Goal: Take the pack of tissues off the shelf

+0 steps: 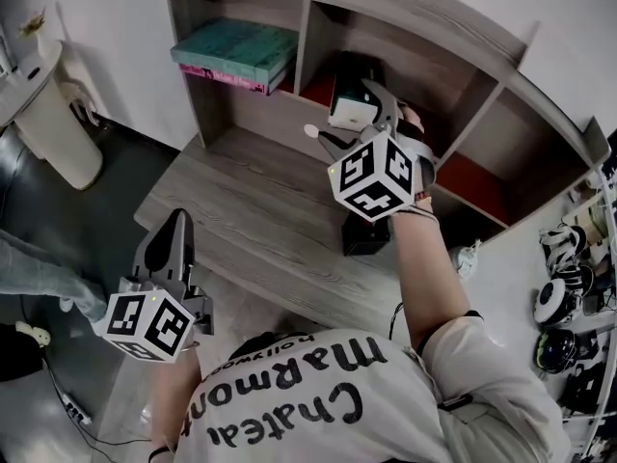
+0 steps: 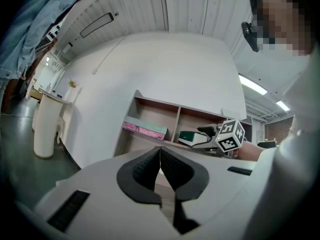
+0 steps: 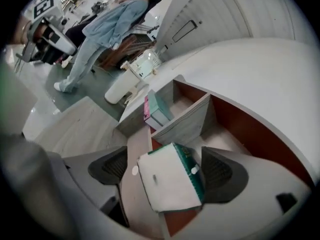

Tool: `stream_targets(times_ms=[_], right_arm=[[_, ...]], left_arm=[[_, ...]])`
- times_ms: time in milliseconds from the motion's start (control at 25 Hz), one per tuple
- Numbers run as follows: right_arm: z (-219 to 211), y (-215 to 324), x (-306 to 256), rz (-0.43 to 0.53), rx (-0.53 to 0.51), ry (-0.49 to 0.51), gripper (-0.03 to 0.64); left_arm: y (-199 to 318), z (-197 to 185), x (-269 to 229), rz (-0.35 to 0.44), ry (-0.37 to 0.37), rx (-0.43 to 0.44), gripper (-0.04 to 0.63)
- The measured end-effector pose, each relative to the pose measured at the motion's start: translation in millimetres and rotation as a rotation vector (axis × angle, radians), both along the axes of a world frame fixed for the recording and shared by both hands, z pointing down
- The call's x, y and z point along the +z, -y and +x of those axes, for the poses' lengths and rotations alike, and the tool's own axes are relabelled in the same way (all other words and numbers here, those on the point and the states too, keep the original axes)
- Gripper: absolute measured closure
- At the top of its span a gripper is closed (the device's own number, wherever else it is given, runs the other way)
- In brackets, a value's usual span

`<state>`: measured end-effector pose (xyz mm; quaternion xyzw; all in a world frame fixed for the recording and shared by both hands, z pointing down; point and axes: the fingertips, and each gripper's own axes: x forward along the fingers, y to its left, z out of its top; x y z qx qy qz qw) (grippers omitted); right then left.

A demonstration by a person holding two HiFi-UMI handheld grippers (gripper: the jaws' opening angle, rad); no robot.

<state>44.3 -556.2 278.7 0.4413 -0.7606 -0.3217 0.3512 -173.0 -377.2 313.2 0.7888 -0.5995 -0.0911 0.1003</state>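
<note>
The pack of tissues (image 1: 349, 99), white with a green edge, sits in the middle compartment of the wooden shelf (image 1: 453, 56). My right gripper (image 1: 355, 122) reaches into that compartment at the pack. In the right gripper view the pack (image 3: 167, 186) lies tilted between the wide-spread pads (image 3: 114, 167) of the right gripper (image 3: 165, 155); a gap shows on the left side, and the jaws are open. My left gripper (image 1: 172, 249) hangs low at the front left, away from the shelf. Its pads (image 2: 150, 166) meet with nothing between them, so the left gripper (image 2: 160, 156) is shut.
Teal and pink books (image 1: 236, 51) lie stacked in the left compartment. A black box (image 1: 366, 234) stands on the wooden top (image 1: 260, 210) under my right arm. A white bin (image 1: 58, 133) stands at the far left. A person in blue (image 3: 107, 29) stands behind.
</note>
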Motion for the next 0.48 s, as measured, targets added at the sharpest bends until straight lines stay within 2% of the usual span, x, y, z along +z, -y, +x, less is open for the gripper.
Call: stream_targets(times_ms=[240, 480], right_arm=[[6, 17, 12, 0.084, 0.074, -0.112, 0.164], [6, 19, 16, 0.117, 0.091, -0.134, 0.164]], left_arm=[[6, 0, 1, -0.003, 0.006, 0.004, 0.578], [6, -8, 7, -0.021, -0.008, -0.020, 0.578]])
